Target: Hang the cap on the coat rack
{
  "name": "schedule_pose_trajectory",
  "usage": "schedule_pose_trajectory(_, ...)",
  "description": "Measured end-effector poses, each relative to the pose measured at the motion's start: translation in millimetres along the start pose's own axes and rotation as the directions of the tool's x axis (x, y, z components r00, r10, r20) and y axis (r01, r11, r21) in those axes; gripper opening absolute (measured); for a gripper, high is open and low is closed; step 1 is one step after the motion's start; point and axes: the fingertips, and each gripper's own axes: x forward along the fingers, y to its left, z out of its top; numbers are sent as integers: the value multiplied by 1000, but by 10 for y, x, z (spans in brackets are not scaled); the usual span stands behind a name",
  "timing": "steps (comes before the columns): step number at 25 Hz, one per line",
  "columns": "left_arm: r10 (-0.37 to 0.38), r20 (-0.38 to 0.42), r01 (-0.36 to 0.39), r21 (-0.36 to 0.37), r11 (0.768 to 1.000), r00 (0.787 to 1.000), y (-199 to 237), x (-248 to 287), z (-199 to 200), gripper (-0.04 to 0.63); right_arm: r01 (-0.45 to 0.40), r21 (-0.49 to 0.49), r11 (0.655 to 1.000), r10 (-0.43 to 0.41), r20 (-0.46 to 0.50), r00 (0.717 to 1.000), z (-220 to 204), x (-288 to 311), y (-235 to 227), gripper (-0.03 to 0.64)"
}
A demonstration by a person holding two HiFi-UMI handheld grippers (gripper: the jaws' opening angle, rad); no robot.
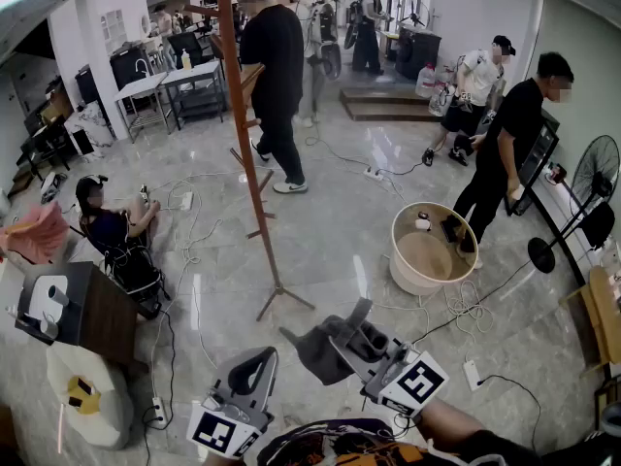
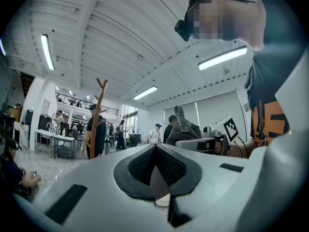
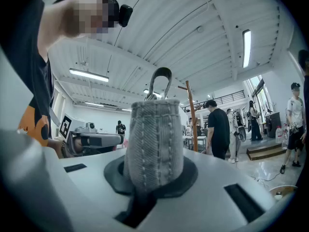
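My left gripper (image 2: 157, 170) sits nearest, jaws together on nothing. My right gripper (image 1: 361, 346) is clamped on the grey cap (image 3: 154, 139) by its back strap, held level and low in front of me. The coat rack (image 1: 245, 144) stands well ahead, so I'd step closer, lift the cap high and keep the grip firm until it hooks on.

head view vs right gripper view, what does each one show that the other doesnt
Head view only: the coat rack's feet and a person sitting on the floor. Right gripper view only: ceiling light strips and the stitching on the cap's strap. Both: the grey cap pinched by the fingers of the right gripper, the rack, the left gripper.
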Motion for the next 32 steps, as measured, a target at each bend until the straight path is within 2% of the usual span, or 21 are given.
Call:
schedule_pose_trajectory(7, -9, 9, 9, -9, 1000, 1000, -104, 28, 38, 21, 7, 2, 1000, -7, -17, 1000, 36, -97, 19, 53)
schedule_pose_trajectory(11, -6, 0, 6, 10, 1000, 1000, -94, 49, 27, 21, 9, 5, 1000, -9, -16, 1000, 32, -97, -25, 53)
schedule_pose_trajectory(17, 13, -8, -13, 0, 1000, 1000, -150, 64, 32, 21, -6, 54, 999, 5, 1, 1000, 80, -176, -43, 55)
schedule_pose_trajectory(21, 47, -13, -47, 3, 999, 999, -232, 39, 47, 21, -45, 80, 996, 45, 8, 999, 69, -254, -12, 54)
schedule_pose_trajectory(28, 141, 0, -141, 4, 990, 990, -500, 145, 55, 21, -84, 57, 995, 86, -40, 995, 4, -492, -170, 54)
schedule_pose_trajectory(32, 153, -15, -153, 16, 988, 988, -604, 186, 13, 21, -101, 70, 992, 103, -32, 994, 17, -529, -247, 54)
